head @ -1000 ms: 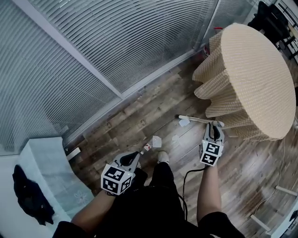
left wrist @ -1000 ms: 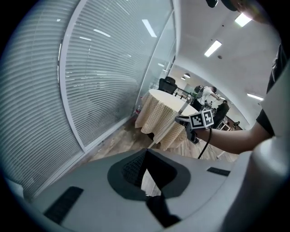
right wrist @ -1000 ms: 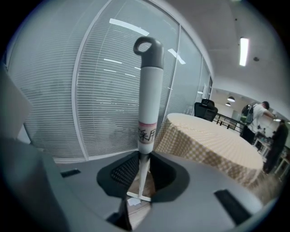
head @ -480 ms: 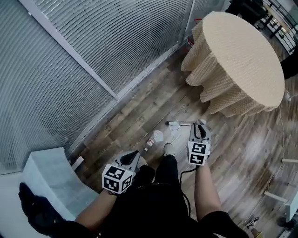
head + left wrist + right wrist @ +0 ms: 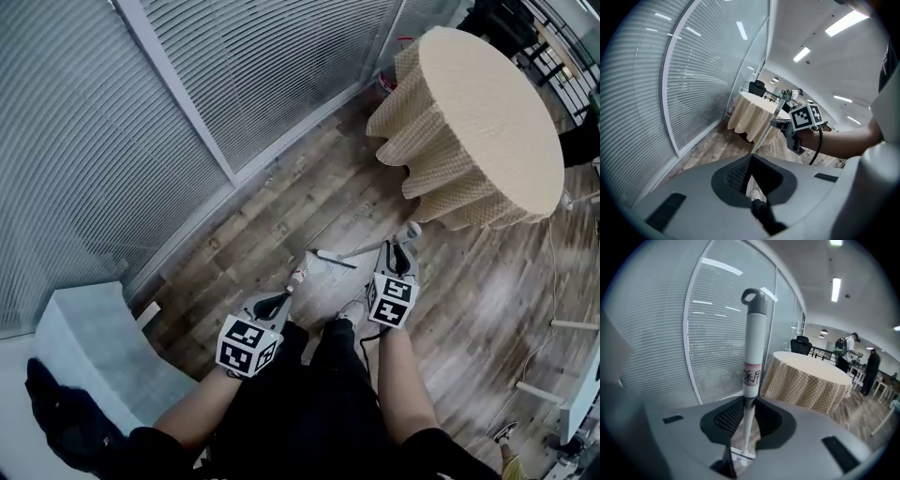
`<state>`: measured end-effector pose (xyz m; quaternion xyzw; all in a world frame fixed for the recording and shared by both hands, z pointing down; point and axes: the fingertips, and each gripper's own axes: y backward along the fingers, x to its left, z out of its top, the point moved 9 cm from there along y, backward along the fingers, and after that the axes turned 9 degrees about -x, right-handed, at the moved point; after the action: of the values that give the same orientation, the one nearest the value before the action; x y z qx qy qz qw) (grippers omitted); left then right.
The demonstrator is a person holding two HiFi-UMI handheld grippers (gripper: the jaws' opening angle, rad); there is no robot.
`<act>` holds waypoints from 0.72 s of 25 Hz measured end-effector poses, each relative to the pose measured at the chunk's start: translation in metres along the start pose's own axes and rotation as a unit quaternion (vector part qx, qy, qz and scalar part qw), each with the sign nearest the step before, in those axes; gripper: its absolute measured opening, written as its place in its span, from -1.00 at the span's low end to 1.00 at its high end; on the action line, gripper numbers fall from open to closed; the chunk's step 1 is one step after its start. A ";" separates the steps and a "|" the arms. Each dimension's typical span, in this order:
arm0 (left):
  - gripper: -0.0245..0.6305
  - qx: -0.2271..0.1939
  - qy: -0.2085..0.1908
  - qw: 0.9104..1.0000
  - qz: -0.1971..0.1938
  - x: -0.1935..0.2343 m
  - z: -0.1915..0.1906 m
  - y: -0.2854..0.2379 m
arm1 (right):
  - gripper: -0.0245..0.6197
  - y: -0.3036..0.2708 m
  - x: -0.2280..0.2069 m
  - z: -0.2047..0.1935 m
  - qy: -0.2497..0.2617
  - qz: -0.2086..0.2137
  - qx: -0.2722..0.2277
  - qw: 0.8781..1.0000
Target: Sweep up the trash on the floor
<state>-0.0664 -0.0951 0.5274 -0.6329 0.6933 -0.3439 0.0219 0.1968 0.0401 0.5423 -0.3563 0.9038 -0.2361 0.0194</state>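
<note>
White-handled broom (image 5: pixel 752 357) clamped in the right gripper (image 5: pixel 397 255) — its head has swung toward 9 o'clock, now just beside the dustpan (image 5: pixel 317 267), gripped by the left gripper (image 5: pixel 277 305). Paper scraps (image 5: pixel 739 461) lie at the head — probably nearly collected.

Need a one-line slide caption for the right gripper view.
Right gripper jaws shut on the upright white broom handle, round clothed table behind.

Left claw (image 5: pixel 277 302) and right claw (image 5: pixel 398 253) both clamped shut, forearms reaching downward.
</note>
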 end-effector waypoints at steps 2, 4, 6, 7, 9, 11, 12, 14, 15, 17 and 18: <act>-0.93 -0.007 -0.001 1.000 -0.001 0.003 0.007 0.000 | -0.67 0.005 -0.002 0.015 -0.008 0.009 -0.014 1.000; -0.93 -0.012 0.001 1.000 0.000 0.005 0.012 0.000 | -0.67 0.014 -0.003 0.033 -0.012 0.024 -0.033 0.999; -0.93 -0.021 0.004 1.000 0.004 0.004 0.017 0.000 | -0.67 0.030 0.001 0.049 -0.009 0.050 -0.052 0.997; -0.93 -0.029 0.005 1.000 0.006 0.001 0.019 0.001 | -0.67 0.039 0.005 0.056 -0.006 0.065 -0.063 0.996; -0.93 -0.052 0.002 0.999 0.009 -0.006 0.026 0.002 | -0.67 0.057 0.010 0.069 0.002 0.092 -0.085 0.992; -0.93 -0.079 -0.004 0.997 0.014 -0.013 0.038 0.000 | -0.67 0.069 0.012 0.083 0.012 0.112 -0.108 0.988; -0.93 -0.091 -0.007 0.996 0.018 -0.017 0.047 -0.001 | -0.67 0.073 0.013 0.092 0.018 0.121 -0.120 0.985; -0.93 -0.111 -0.012 0.993 0.032 -0.024 0.067 -0.004 | -0.67 0.080 0.014 0.110 0.024 0.135 -0.143 0.980; -0.93 -0.123 -0.015 0.992 0.038 -0.028 0.078 -0.004 | -0.67 0.083 0.014 0.120 0.024 0.139 -0.152 0.978; -0.93 -0.146 -0.026 0.988 0.046 -0.038 0.102 -0.003 | -0.67 0.091 0.013 0.137 0.024 0.149 -0.166 0.975; -0.93 -0.157 -0.035 0.986 0.048 -0.044 0.114 -0.002 | -0.67 0.095 0.012 0.145 0.025 0.153 -0.174 0.972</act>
<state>-0.0026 -0.1070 0.4237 -0.6058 0.7673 -0.2070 -0.0372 0.1571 0.0321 0.3732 -0.2053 0.9751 -0.0787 -0.0295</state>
